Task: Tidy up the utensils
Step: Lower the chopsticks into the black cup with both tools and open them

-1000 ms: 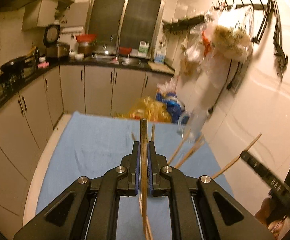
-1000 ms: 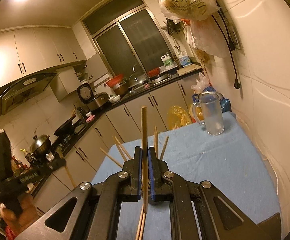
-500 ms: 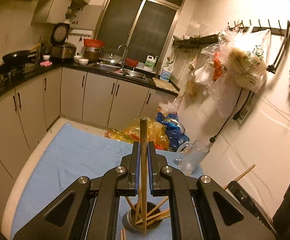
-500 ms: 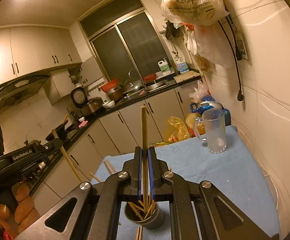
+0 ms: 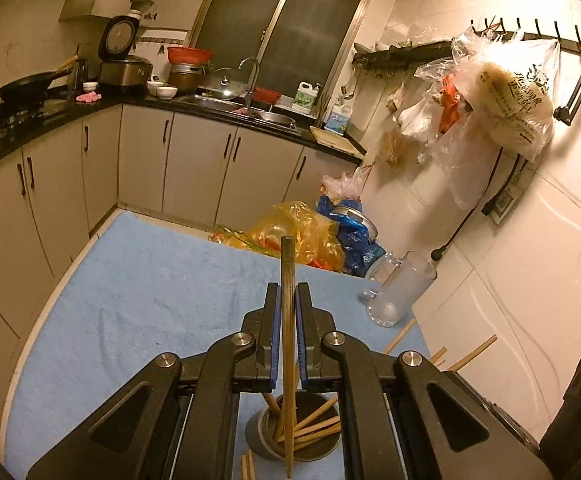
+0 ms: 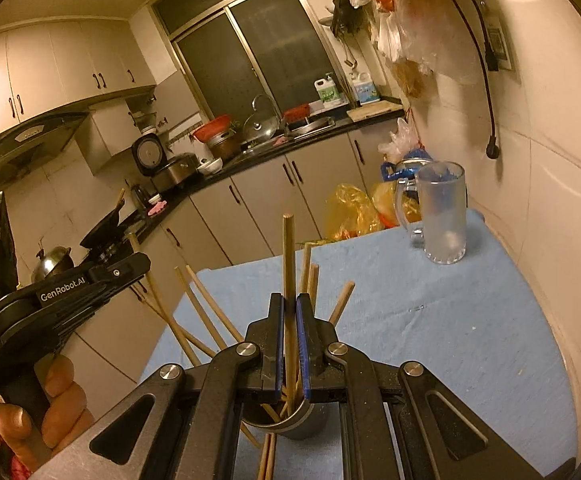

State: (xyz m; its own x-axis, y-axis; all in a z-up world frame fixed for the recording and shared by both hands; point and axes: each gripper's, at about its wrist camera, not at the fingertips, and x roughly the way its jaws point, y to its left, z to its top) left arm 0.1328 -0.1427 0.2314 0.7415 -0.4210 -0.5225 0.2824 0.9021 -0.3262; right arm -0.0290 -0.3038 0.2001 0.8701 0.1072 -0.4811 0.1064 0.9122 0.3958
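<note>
Both grippers have descended toward the grey holder cup at the near table edge. Left gripper clamps one chopstick upright; right gripper clamps another chopstick — tips now at the cup mouth, release judged next.

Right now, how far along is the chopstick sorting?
Done: several chopsticks already stand in the grey cup. In hand: the left gripper and right gripper are each shut on one chopstick above that cup. Left: two loose chopsticks lie on the blue cloth beside the cup. The glass mug is empty.
</note>
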